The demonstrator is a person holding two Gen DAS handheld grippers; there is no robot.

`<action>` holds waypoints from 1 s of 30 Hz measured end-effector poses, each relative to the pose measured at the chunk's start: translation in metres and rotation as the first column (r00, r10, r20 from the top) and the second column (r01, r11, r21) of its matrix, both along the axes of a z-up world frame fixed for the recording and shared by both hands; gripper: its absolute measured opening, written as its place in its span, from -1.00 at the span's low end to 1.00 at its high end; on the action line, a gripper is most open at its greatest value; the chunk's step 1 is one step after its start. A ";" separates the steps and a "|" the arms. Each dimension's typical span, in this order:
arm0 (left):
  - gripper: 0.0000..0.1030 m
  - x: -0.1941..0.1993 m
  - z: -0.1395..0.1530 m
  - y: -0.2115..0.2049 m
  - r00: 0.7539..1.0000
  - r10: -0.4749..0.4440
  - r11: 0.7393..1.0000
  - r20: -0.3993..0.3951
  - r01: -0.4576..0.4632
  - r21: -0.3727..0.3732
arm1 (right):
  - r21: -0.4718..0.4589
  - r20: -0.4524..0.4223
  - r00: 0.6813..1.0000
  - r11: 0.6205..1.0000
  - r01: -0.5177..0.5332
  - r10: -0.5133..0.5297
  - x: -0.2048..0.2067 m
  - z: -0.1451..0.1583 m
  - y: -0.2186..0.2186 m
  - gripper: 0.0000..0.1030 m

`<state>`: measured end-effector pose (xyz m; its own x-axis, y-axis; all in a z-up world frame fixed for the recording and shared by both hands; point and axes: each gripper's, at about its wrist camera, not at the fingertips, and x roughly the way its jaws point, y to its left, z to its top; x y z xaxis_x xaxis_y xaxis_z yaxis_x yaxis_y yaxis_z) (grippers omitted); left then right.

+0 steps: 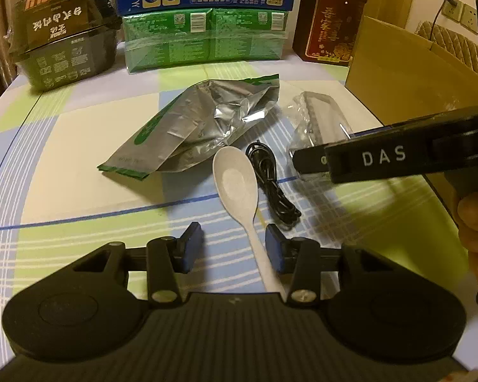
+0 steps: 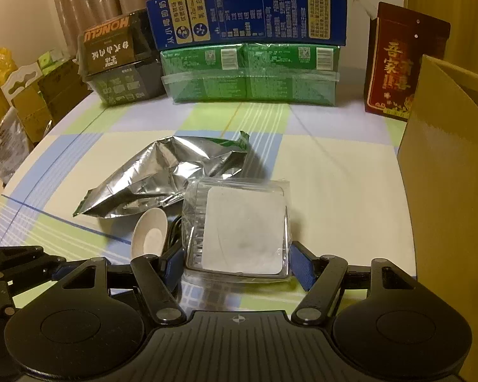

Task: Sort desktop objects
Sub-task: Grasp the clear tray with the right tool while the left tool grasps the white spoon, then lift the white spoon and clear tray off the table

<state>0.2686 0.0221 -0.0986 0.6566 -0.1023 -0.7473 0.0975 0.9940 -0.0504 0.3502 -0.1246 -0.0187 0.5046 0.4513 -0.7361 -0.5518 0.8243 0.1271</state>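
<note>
the right gripper [image 2: 235,262] stands apart around the clear plastic box [image 2: 239,226] mid-surface; close squarely on its sides. the left gripper [image 1: 234,248], also apart, straddles the spoon [image 1: 239,187] handle.

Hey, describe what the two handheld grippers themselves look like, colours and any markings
Both are matte black plastic with a ribbed centre plate, round side housings and silver pivot screws. The left gripper and right gripper carry blue pads on black linkage fingers. Seen from the left wrist camera, the right one's side reads DAS in white letters.
</note>
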 end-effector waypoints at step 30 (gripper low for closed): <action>-0.93 -0.093 0.013 -0.002 0.996 0.014 1.000 -0.090 -0.014 0.006 | -0.080 -0.136 0.990 0.996 -0.036 0.025 -0.077 0.018 -0.030 0.28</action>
